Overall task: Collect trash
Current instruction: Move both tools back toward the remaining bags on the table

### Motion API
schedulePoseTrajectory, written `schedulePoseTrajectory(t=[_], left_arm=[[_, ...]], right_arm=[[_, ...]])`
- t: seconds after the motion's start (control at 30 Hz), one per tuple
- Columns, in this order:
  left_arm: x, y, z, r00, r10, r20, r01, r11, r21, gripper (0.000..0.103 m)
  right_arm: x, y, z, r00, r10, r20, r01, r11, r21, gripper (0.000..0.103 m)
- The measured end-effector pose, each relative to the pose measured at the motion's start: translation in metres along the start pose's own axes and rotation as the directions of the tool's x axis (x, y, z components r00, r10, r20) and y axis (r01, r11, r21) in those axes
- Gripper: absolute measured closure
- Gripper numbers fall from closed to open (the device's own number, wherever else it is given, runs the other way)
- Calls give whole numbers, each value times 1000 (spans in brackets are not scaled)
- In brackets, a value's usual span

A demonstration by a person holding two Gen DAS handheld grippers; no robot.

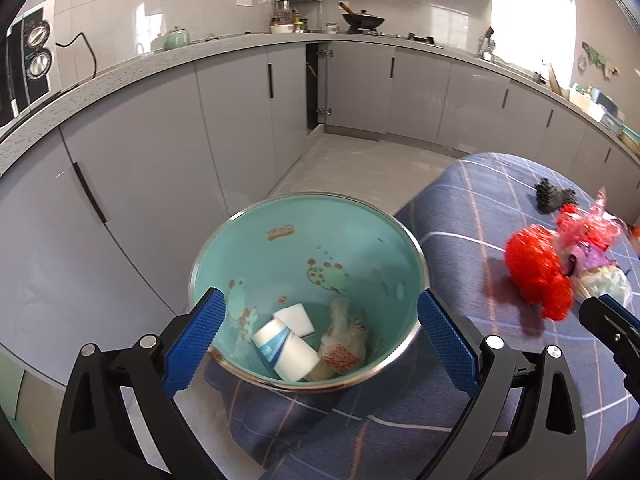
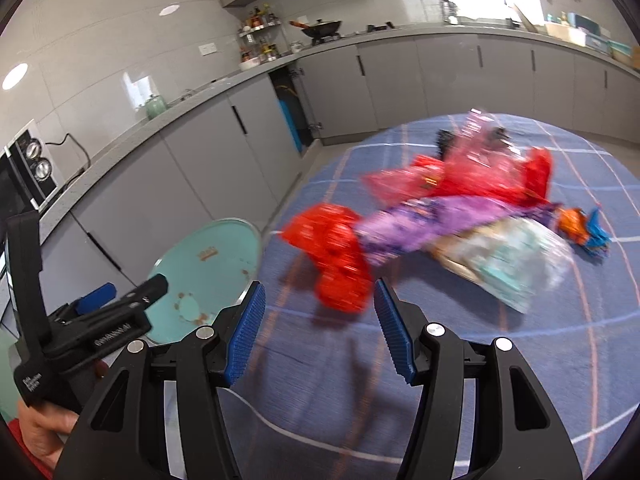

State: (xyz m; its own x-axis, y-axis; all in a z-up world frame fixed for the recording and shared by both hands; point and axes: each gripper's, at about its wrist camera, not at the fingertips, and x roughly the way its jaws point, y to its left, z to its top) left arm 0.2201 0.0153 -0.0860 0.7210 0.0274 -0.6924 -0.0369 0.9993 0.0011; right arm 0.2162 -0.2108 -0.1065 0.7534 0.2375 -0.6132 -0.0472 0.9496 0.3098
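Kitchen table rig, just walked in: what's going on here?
A person with two handheld grippers is clearing trash off a blue plaid tablecloth. The left gripper is open, straddling a teal bin at the table edge that already holds a paper cup and crumpled wrappers. The right gripper is open and empty, facing a red wrapper at the near end of a wrapper pile on the cloth.
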Motion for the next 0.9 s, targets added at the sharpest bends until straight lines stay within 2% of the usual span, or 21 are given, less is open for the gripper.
schedulePoseTrajectory(t=[0.4, 0.67, 0.9], left_arm=[[-4, -54, -12, 996, -85, -7, 85, 992, 98, 8], [0, -83, -15, 990, -134, -42, 138, 984, 112, 8], [-4, -105, -16, 984, -177, -29, 179, 972, 153, 8]], right_arm=[[-26, -65, -14, 996, -92, 10, 91, 992, 85, 46], [-38, -97, -10, 991, -131, 25, 127, 983, 131, 46], [-41, -117, 2, 987, -157, 37, 151, 979, 134, 46]])
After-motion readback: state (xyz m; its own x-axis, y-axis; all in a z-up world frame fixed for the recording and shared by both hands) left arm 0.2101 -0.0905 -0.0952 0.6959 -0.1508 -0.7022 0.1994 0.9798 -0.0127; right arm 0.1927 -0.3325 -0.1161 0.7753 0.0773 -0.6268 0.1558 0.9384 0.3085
